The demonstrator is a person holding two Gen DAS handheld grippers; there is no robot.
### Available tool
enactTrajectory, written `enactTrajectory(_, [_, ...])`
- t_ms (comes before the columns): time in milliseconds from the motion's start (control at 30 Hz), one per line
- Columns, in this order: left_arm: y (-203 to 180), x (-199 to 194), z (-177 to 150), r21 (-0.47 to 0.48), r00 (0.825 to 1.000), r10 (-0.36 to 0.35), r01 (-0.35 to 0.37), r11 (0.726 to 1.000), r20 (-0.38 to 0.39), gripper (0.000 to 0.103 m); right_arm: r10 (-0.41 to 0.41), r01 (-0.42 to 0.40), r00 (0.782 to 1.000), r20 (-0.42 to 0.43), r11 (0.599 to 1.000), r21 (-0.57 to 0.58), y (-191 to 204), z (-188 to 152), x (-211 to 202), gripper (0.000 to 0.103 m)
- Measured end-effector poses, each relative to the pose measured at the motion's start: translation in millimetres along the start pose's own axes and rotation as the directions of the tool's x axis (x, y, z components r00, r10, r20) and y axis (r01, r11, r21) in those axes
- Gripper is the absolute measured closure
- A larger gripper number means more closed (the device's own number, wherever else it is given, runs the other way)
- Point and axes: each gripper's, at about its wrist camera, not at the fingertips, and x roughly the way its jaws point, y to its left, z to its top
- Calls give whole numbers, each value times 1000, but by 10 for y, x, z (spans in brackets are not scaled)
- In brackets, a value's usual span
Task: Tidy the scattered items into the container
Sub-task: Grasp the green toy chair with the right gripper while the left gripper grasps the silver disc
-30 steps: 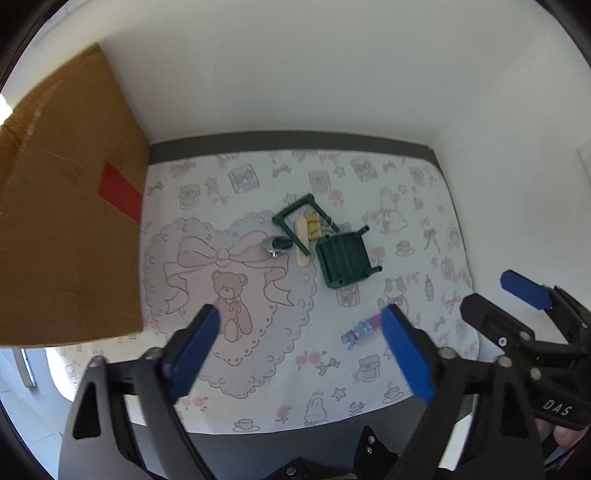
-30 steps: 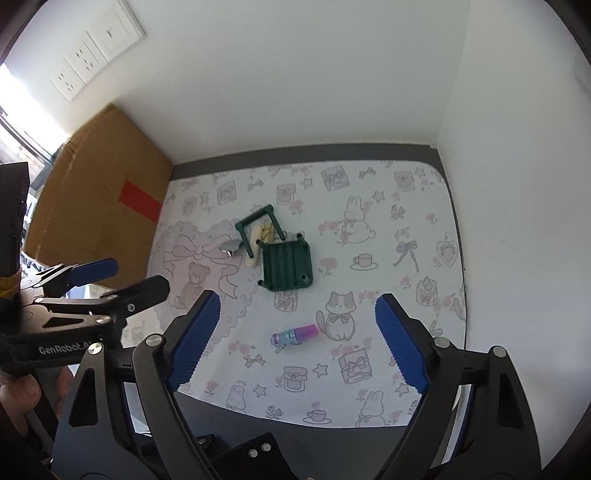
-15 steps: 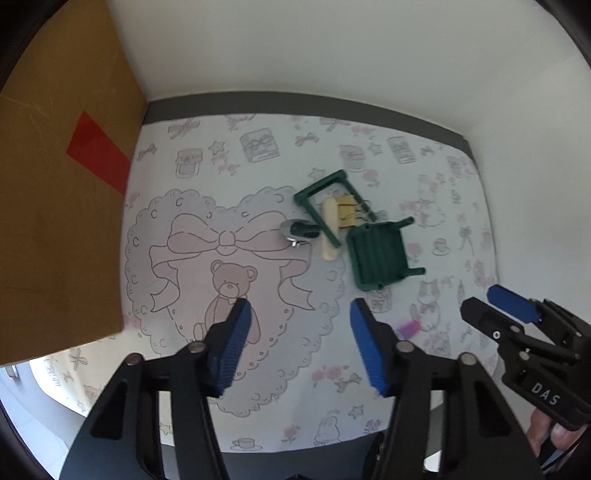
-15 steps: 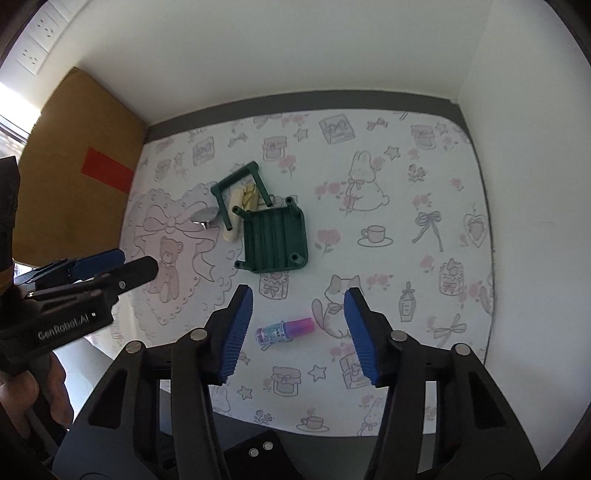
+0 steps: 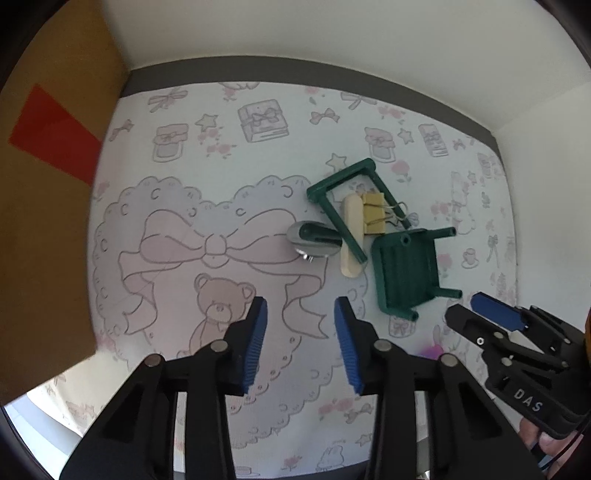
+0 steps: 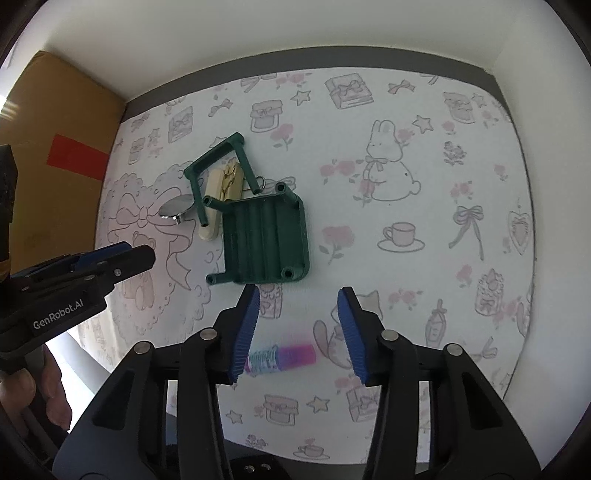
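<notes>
Both claws [image 5: 298,343] [image 6: 298,332], closing, hang over a cartoon-printed mat [image 6: 424,177] between white walls [image 6: 258,29].

Left gripper [image 5: 299,343], right gripper [image 6: 297,332]: lower, jaws closing.

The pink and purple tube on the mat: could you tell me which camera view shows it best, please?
The right wrist view: the pink and purple tube lies in full sight between the right gripper's fingers. The left wrist view shows only a pink sliver behind the left gripper's fingers.
</notes>
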Motion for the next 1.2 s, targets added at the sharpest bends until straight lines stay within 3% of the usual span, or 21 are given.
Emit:
enactTrajectory(133, [-44,114,72,39,999,28,-27,999,-17,66,6,-6,1000,-25,1000,1,-17,57,126,57])
enactTrajectory(233, [-154,170,104,153,993,115,-114,982,2,66,13,-13,999,-46,1000,2,-21,70,210,57])
enactTrajectory(300, [-213,206,118,222,991,134,-133,966,13,66,18,-17,998,-55,1000,4,-27,79,242,57])
enactTrajectory(467, [-304,235,150,290,995,98,-97,952,12,70,26,-25,998,-61,1000,5,-28,109,276,57])
enactTrajectory(600, [-338,292,165,301,996,84,-77,950,-10,86,30,-29,997,-67,1000,4,-35,125,303,59])
enactTrajectory(800, [-317,275,155,286,999,41,-34,958,-22,103,33,-34,997,-72,999,-5,-31,151,320,81])
enactTrajectory(967, [-259,180,137,241,998,-50,57,969,-36,103,38,-38,997,-62,999,-1,-53,177,278,94])
enactTrajectory(1200, [-257,-31,133,221,994,-108,110,969,-19,103,35,-35,999,-35,999,0,-29,219,148,94])
